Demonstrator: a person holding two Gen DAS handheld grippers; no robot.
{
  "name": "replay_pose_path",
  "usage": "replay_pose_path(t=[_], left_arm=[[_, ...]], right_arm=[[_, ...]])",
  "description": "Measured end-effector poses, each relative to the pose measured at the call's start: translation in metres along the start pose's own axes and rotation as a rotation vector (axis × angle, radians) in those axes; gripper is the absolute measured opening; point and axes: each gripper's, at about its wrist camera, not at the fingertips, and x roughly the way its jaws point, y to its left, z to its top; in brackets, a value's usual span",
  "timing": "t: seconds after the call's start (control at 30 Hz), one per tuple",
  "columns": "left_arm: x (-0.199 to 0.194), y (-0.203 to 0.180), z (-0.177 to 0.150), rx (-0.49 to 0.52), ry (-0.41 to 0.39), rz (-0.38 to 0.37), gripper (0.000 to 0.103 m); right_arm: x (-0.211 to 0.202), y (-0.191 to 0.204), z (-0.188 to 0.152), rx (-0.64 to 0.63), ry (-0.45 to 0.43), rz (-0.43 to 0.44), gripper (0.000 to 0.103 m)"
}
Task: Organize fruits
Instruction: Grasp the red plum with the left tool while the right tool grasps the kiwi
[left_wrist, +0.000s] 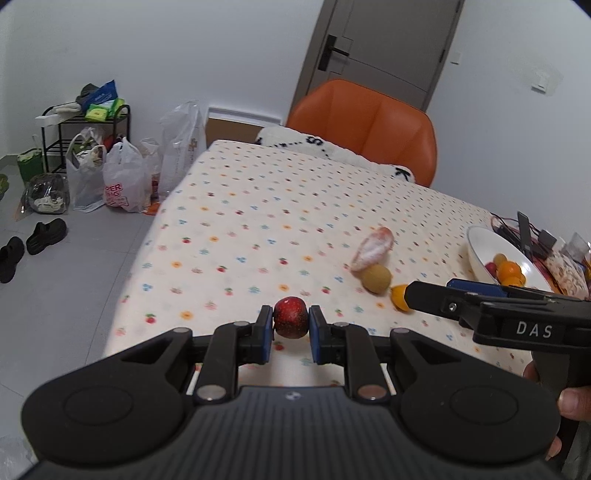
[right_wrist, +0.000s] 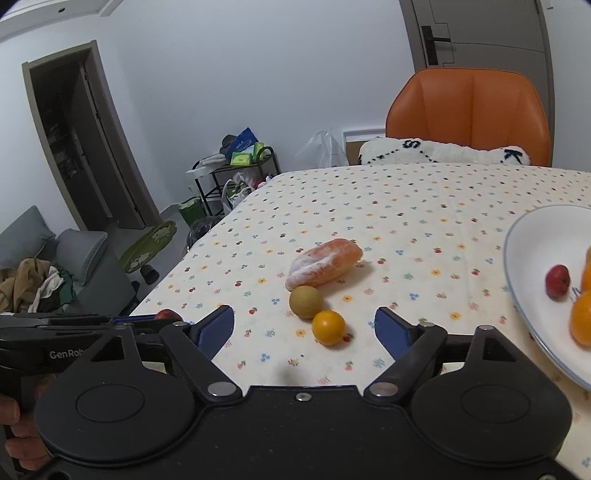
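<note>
While our left gripper clamps the red fruit, long axis upright, our right gripper gapes empty.

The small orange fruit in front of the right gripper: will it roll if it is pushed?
Probably yes: the small orange fruit looks round and smooth. The flat tablecloth shows nothing to stop it, apart from the brown fruit beside it.

Even, soft indoor light, moderately bright, faint shadows under fruit on the floral-print tablecloth, heavy fisheye bending at edges, dark vignette corners, grey door curved, near black gripper bodies slightly soft, no glare
</note>
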Motion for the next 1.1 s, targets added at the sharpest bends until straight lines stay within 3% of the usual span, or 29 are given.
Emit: replay_pose_path(t=[0.27,0.53,0.63,0.7,0.73,1.1], left_arm=[[-0.002,0.021,0.005,-0.042,-0.014,0.023,0.019],[-0.005,0.034,0.008,-0.063,-0.019,0.032,0.019],[-0.007,0.035,0.009,-0.066,-0.024,0.031,0.019],[-0.007,0.036,0.009,-0.068,-0.025,0.03,0.019],[-0.008,0.035,0.009,-0.068,-0.025,0.027,0.019],[-0.008,0.013,0.015,-0.035,-0.038,-0.018,0.019]], right_arm=[[0.019,0.009,0.007,-0.042,0.016,-0.026,0.079],[0.038,0.017,0.009,-0.069,0.05,-0.038,0.065],[0.043,0.017,0.007,-0.076,0.059,-0.052,0.053],[0.046,0.016,0.007,-0.077,0.074,-0.06,0.026],[0.046,0.014,0.007,-0.069,0.079,-0.062,0.024],[0.016,0.005,0.01,-0.059,0.034,-0.058,0.024]])
